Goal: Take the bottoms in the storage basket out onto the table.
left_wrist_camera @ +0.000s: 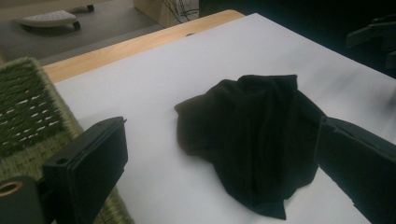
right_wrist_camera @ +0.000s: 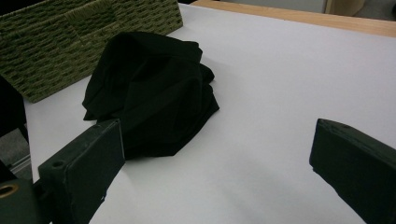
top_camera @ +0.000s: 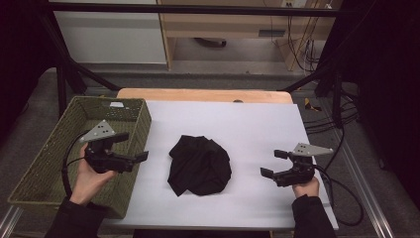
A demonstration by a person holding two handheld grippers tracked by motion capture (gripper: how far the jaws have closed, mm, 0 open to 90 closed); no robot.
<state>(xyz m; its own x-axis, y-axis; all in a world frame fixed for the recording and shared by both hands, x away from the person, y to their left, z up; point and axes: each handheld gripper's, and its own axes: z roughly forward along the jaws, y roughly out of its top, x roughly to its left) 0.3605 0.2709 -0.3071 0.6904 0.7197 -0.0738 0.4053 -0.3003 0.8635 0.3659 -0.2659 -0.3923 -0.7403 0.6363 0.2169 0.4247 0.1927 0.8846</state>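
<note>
A crumpled black cloth [top_camera: 199, 165] lies in a heap on the white table cover [top_camera: 237, 124], near the middle. My left gripper [top_camera: 132, 147] hovers over the right wall of a green woven basket [top_camera: 59, 148], jaws open and empty, pointing toward the cloth [left_wrist_camera: 254, 135]. On the other side my right gripper [top_camera: 274, 163] is held above the cover, also open and empty, with the cloth [right_wrist_camera: 149, 93] some way ahead of its jaws. Neither gripper touches the cloth.
The basket [right_wrist_camera: 70, 42] stands at the table's left edge. A wooden strip of the table [top_camera: 203, 94] shows beyond the cover. Black frame bars and cables [top_camera: 341, 119] run along the right side and back.
</note>
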